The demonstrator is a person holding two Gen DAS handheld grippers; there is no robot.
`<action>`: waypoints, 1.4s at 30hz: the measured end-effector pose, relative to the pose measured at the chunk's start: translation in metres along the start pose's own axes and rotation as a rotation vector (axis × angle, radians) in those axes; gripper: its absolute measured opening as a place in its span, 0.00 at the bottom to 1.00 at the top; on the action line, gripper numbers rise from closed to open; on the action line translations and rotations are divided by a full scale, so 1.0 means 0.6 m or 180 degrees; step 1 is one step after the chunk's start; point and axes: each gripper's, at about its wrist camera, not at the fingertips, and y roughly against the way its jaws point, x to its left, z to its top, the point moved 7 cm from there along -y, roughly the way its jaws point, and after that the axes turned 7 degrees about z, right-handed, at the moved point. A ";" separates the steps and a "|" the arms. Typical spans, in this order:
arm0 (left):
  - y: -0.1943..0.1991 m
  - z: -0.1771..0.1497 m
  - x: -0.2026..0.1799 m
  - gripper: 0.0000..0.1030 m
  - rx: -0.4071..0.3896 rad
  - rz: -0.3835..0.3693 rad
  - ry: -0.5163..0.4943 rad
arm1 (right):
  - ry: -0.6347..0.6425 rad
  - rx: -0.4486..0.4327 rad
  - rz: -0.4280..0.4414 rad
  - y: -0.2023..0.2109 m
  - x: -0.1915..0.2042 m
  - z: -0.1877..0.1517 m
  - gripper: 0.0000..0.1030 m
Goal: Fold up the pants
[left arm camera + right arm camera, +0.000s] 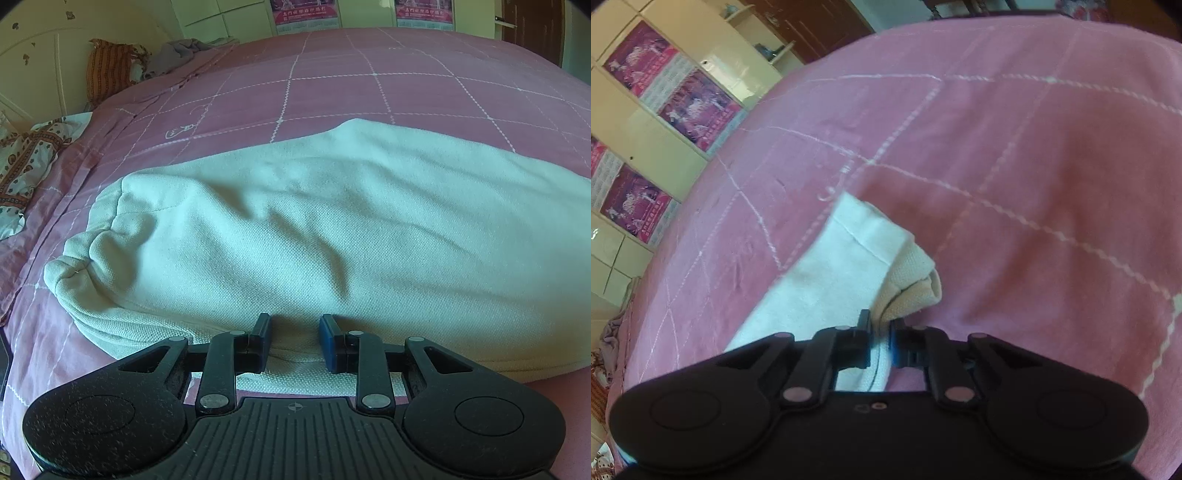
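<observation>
The left gripper [295,341] sits low and level, its two fingers pointing forward with a clear gap between them, the blue pads facing each other across a fold of pale cloth that lies between them without being pinched. The right gripper [881,341] tilts to one side, its fingers drawn close together and clamped on a thin edge of the pants [849,266], which run forward and to the left from its tips. Neither holder's hand is visible.
</observation>
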 end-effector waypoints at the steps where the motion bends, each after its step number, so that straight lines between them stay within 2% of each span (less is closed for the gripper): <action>1: 0.000 0.001 0.001 0.29 0.0010 0.0000 0.0019 | 0.0262 -0.0167 0.0137 0.023 0.041 0.016 0.08; 3: 0.002 0.002 0.000 0.29 0.0026 0.0021 0.0025 | 0.0683 -0.0496 0.0315 0.067 0.109 0.046 0.08; 4: 0.004 0.003 0.000 0.29 0.0026 0.0029 0.0043 | 0.0795 -0.0586 0.0281 0.076 0.119 0.056 0.07; 5: 0.006 0.004 -0.001 0.29 0.0021 0.0039 0.0064 | 0.0824 -0.0551 0.0172 0.070 0.110 0.061 0.08; 7: 0.007 0.003 -0.001 0.29 0.0046 0.0060 0.0082 | 0.0748 -0.0251 -0.0158 0.027 0.056 0.048 0.08; 9: 0.008 0.002 -0.002 0.29 0.0045 0.0084 0.0081 | 0.0819 0.0120 -0.0501 -0.017 0.010 0.013 0.09; 10: 0.009 0.003 -0.003 0.29 0.0051 0.0096 0.0071 | 0.0847 0.0203 -0.0557 -0.028 0.000 -0.001 0.10; 11: 0.011 0.003 -0.003 0.29 0.0061 0.0097 0.0068 | 0.0890 0.0126 -0.0564 -0.025 0.000 -0.006 0.13; 13: 0.017 0.007 -0.007 0.29 0.0096 0.0047 0.0072 | 0.1042 -0.0019 -0.0727 -0.008 0.009 -0.001 0.31; 15: 0.028 0.012 -0.011 0.29 0.0100 -0.0079 0.0128 | 0.1150 -0.0208 -0.0804 0.017 0.017 0.011 0.34; 17: 0.042 0.017 -0.022 0.29 0.0054 -0.0164 0.0128 | 0.1276 -0.0351 -0.0719 0.038 0.038 0.017 0.34; 19: 0.052 0.022 -0.036 0.29 0.0003 -0.0248 0.0103 | 0.1532 -0.0359 -0.0555 0.042 0.069 0.015 0.34; 23: 0.064 0.034 -0.062 0.29 -0.0014 -0.0412 0.0153 | 0.1836 -0.0062 -0.0172 0.013 0.139 -0.032 0.33; 28: 0.064 0.057 -0.097 0.29 -0.0051 -0.0523 0.0146 | 0.2052 0.0336 0.0191 -0.046 0.223 -0.124 0.33; 34: 0.051 0.095 -0.144 0.29 -0.0081 -0.0621 0.0128 | 0.2274 0.0597 0.0429 -0.101 0.305 -0.199 0.33; 38: 0.037 0.124 -0.173 0.29 -0.0098 -0.0653 0.0099 | 0.2439 0.0696 0.0580 -0.131 0.358 -0.230 0.33; 42: -0.003 0.132 -0.191 0.29 0.0068 -0.0624 0.0092 | 0.2625 0.0806 0.0645 -0.165 0.392 -0.257 0.33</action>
